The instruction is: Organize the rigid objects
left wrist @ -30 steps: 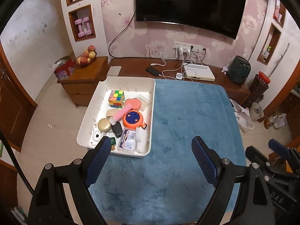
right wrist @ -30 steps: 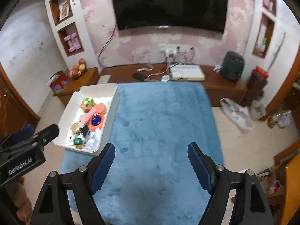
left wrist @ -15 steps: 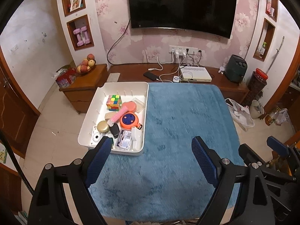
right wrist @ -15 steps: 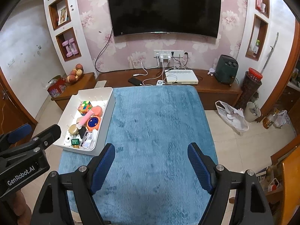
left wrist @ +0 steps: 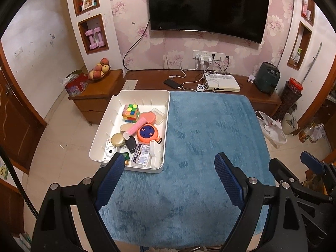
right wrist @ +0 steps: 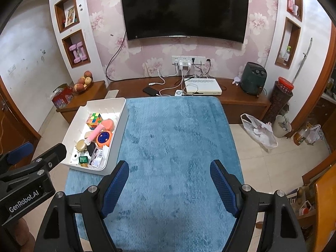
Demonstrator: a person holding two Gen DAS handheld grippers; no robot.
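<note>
You had both the left gripper [left wrist: 168, 173] and right gripper [right wrist: 169, 180] spread wide, holding nothing, probably because everything was piled in the white tray [left wrist: 167, 113] far left on the blue mat [left wrist: 210, 138].

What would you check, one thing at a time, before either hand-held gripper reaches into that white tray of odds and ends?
1. Left hand-held gripper empty, jaws apart: ok.
2. Right hand-held gripper empty, jaws apart: ok.
3. White tray lies flat on the blue mat, at its left edge: ok.
4. Items in the tray separated for a clean pick: not ok; the pink handle lies against the orange round case, and the small things at the near end are crowded together.
5. Colour cube has free room around it: ok.
6. Bare mat on which to lay things out: ok.
</note>
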